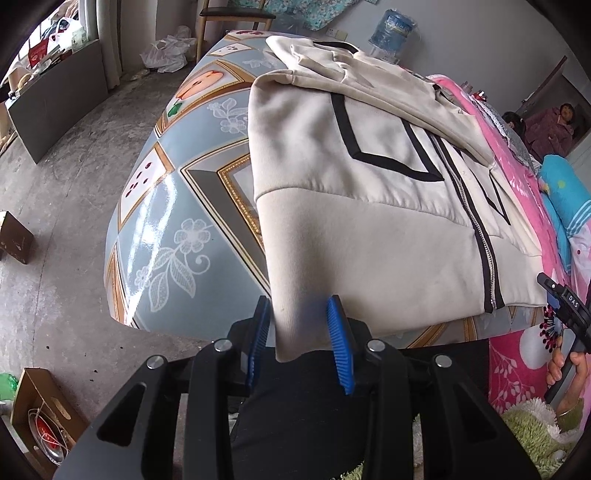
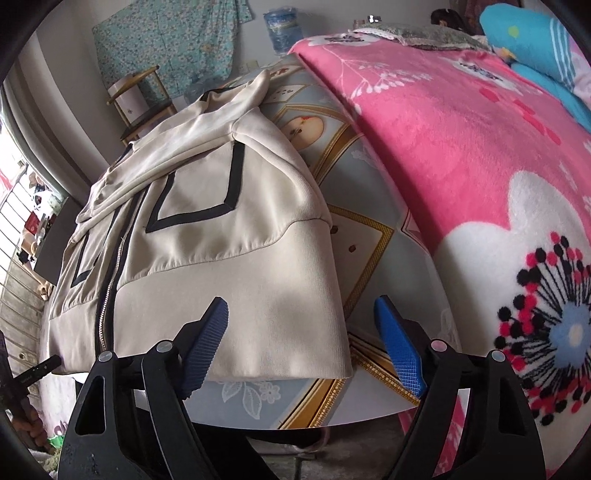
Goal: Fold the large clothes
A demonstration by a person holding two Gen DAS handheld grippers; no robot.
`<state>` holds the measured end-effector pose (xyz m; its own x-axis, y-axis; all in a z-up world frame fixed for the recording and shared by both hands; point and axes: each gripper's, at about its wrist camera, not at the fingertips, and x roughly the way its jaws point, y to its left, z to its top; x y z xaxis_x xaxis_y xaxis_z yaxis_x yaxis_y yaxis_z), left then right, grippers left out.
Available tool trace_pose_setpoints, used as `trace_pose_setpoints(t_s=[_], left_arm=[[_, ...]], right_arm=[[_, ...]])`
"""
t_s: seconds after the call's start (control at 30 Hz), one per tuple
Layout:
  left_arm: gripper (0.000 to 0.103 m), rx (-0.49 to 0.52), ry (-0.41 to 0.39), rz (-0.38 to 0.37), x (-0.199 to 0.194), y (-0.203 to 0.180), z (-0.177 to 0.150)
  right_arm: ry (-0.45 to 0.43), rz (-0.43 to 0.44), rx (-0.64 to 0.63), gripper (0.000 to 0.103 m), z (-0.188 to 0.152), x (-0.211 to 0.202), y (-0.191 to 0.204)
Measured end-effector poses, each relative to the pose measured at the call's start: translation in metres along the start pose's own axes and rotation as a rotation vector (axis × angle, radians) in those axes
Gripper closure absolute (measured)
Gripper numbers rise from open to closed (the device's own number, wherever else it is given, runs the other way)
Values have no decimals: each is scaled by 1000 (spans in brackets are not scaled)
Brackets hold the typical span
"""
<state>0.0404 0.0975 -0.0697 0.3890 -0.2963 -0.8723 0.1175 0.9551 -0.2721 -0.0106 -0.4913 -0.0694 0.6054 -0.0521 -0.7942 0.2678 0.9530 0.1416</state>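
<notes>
A cream zip-up jacket [image 1: 369, 206] with black trim lies front up on a round table [image 1: 177, 206] with a blue patterned cloth. Its sleeves are folded across the chest. My left gripper [image 1: 301, 328] straddles the jacket's near hem corner, which hangs over the table edge; the blue pads [image 1: 338, 339] stand apart around the cloth. In the right wrist view the jacket [image 2: 229, 258] fills the left half. My right gripper [image 2: 301, 332] is open around the other hem corner, with the pads [image 2: 397, 343] well apart.
A bed with a pink flowered blanket [image 2: 461, 155] touches the table on the right, with a blue cushion [image 2: 532, 48]. A cardboard box [image 1: 44, 417] sits on the concrete floor at the left. A wooden chair [image 2: 140, 99] and a water jug [image 1: 391, 33] stand behind the table.
</notes>
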Motion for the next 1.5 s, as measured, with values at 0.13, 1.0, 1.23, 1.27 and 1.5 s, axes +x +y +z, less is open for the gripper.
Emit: trace_pose_setpoints(t_s=[0.13, 1.0, 1.23, 1.27, 1.5], left_arm=[[71, 1, 3, 2, 0, 0, 0], [72, 26, 35, -10, 3, -3, -10], [89, 89, 17, 15, 0, -14, -11], [91, 98, 13, 20, 0, -14, -11], [98, 50, -39, -98, -21, -10, 4]], right_arm=[[6, 30, 11, 29, 0, 0, -1], [59, 44, 85, 68, -14, -6, -6], [58, -27, 46, 92, -15, -7, -3], [56, -29, 40, 95, -15, -8, -3], [-3, -22, 21, 98, -4, -24, 3]])
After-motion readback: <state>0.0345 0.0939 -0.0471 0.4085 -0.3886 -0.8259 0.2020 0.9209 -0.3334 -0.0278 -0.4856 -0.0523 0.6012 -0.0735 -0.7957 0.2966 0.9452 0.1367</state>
